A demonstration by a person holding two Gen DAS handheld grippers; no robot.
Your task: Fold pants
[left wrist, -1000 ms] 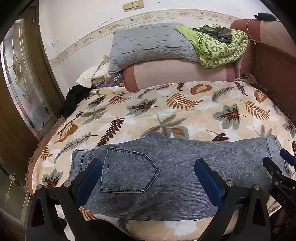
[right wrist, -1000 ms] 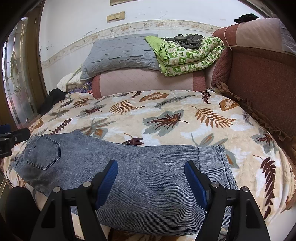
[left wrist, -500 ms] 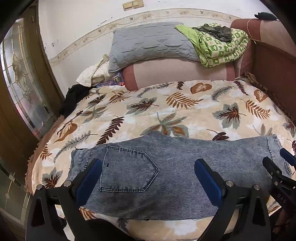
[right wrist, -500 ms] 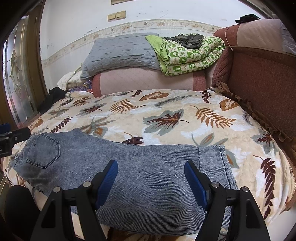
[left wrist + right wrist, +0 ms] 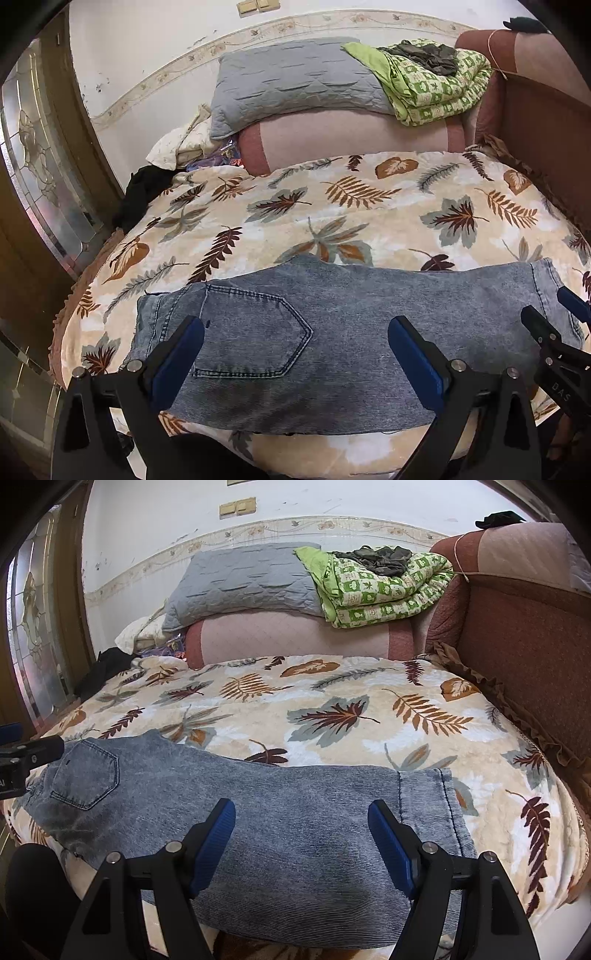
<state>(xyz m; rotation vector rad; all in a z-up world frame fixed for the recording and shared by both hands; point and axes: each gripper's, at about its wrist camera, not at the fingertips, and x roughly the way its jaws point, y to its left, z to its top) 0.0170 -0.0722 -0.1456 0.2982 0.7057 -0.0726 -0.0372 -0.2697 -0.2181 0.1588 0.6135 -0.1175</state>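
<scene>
Leaf-print bed point(image 5: 369, 206): pants point(image 5: 332, 332) flat beneath left tool point(image 5: 295, 354), right tool point(image 5: 301, 834); both agape.

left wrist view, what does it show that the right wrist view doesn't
Only the left wrist view shows the left gripper head on, jaws open above the jeans' back pocket. Only the right wrist view shows the right gripper head on, jaws open near the hem. Both show the jeans flat on the leaf-print blanket, the grey pillow and the green quilt.
</scene>
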